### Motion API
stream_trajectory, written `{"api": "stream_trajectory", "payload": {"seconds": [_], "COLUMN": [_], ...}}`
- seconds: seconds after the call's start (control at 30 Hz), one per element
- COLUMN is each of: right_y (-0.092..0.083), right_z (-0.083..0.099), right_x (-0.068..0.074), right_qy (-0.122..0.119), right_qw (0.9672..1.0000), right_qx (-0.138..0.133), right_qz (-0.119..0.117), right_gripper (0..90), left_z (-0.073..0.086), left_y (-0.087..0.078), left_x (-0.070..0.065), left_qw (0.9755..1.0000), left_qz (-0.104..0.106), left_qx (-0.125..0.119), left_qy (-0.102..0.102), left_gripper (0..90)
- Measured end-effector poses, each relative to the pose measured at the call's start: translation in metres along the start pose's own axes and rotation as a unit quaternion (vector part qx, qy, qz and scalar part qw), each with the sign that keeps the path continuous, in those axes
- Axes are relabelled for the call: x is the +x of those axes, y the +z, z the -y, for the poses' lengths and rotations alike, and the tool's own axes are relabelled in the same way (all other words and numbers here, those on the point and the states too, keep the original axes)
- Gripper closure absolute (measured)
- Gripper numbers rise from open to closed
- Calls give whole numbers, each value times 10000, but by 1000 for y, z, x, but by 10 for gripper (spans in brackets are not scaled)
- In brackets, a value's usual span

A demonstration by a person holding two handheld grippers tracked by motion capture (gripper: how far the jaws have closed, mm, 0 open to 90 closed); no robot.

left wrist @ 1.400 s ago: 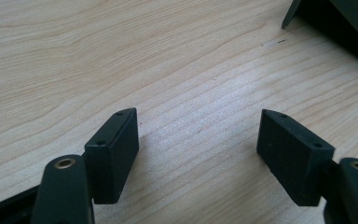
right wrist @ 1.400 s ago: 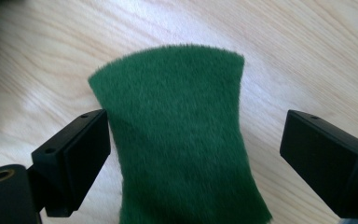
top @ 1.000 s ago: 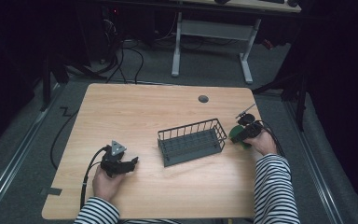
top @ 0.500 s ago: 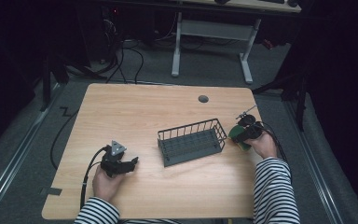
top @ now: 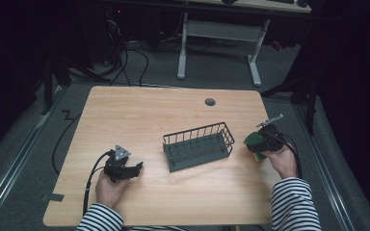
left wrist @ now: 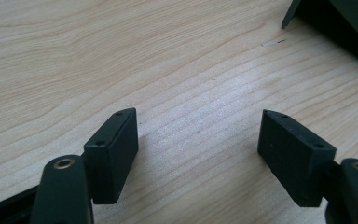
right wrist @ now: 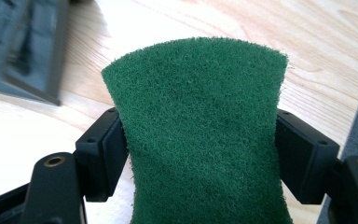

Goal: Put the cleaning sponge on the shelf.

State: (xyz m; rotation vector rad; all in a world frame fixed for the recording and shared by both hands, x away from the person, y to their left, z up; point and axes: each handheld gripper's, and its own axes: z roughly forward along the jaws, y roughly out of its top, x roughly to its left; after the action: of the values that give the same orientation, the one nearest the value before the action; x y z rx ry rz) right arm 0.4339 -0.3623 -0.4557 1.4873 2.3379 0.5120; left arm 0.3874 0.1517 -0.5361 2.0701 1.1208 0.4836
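- Right gripper is clenched on a green scouring sponge, its two black pads pressing the sponge's sides so hard that the pad bows inward between them; the jaws have just been closing on it
- Left gripper rests low over the table near the front left, jaws spread wide with only bare wood between them, grasping nothing
- That sponge sits at the right side of the table, just beside the right end of the dark wire basket, lifted slightly off the wood as far as the high view lets me judge
- Likely aim, to my eye, is dropping the sponge into the basket
- Risk one: the sponge is soft and squeezed thin at the waist, so it may twist or slip out of the pads on a quick swing
- Risk two: the basket's near end wall stands between gripper and basket floor; a low approach could catch the rim and shove the light basket toward the left hand
- Risk three: the cable trailing from the right gripper could drag on the table edge
- Elsewhere: a small round grommet in the tabletop behind the basket, well apart; a white desk frame and loose cables on the dark floor beyond, none of it obstructing
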Motion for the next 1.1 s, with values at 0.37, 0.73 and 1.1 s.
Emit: {"api": "stream_trajectory", "payload": {"seconds": [0.37,0.73,1.1], "right_y": [-34,-61,-89], "right_z": [21,30,12], "right_x": [15,37,63], "right_qy": [133,47,-200], "right_qw": [9987,9957,9900], "right_qx": [-491,-921,-1378], "right_qz": [43,105,246], "right_gripper": [263,264,266], "left_z": [0,0,0], "left_y": [0,0,0], "left_x": [0,0,0], "left_qw": [10000,10000,10000], "left_qz": [7,8,18], "left_qx": [-2,-2,5], "left_qy": [0,-1,4], "left_gripper": [290,289,286]}}
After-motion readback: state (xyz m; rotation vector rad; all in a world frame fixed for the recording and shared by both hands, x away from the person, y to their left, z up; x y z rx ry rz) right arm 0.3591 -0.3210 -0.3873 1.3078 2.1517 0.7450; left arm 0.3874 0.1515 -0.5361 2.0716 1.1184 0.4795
